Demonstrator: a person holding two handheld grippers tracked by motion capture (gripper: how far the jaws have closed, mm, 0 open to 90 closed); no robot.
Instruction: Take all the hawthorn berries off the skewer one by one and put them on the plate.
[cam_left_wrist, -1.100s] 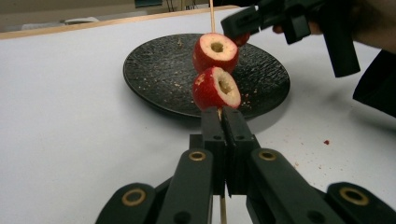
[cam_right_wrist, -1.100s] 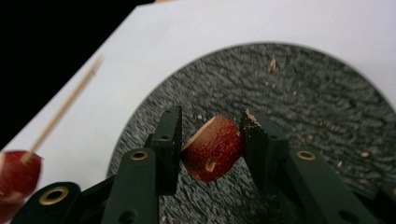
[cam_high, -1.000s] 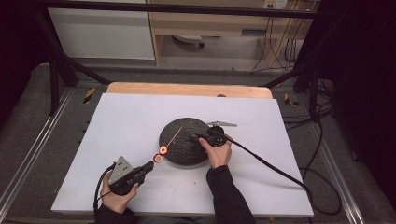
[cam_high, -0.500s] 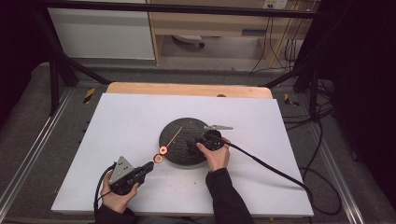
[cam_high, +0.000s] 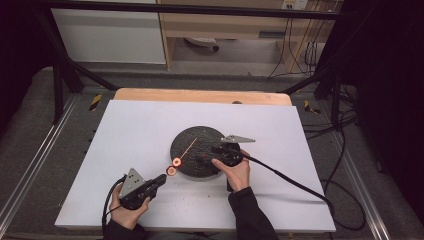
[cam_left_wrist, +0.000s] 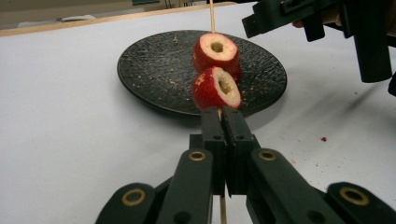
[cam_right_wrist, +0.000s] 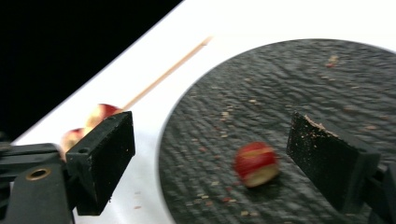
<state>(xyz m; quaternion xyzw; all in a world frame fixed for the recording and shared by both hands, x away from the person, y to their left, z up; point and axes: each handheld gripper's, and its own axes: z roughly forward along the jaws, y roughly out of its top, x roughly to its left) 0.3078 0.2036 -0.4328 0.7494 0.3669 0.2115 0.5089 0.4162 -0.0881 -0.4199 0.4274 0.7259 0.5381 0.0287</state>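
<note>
Your left gripper (cam_left_wrist: 219, 122) had its jaws pressed together on the wooden skewer (cam_left_wrist: 211, 14), pinching it just below the lower of two red fruit rings (cam_left_wrist: 215, 88) threaded on it; the upper ring (cam_left_wrist: 216, 52) sat right behind, touching or nearly so. In the high view that gripper (cam_high: 161, 178) was at the near-left edge of the black plate (cam_high: 200, 132), skewer (cam_high: 189, 149) angled up over the plate, both rings just off the plate's rim. Your right gripper (cam_right_wrist: 210, 149) had its jaws spread wide, hovering over the plate (cam_right_wrist: 299, 93) with a loose red fruit piece (cam_right_wrist: 256, 164) lying on the plate between them, touching neither pad. In the high view your right gripper (cam_high: 207, 156) was over the plate's near-right part. Crumbs were scattered on the plate and the white table (cam_high: 135, 130).
</note>
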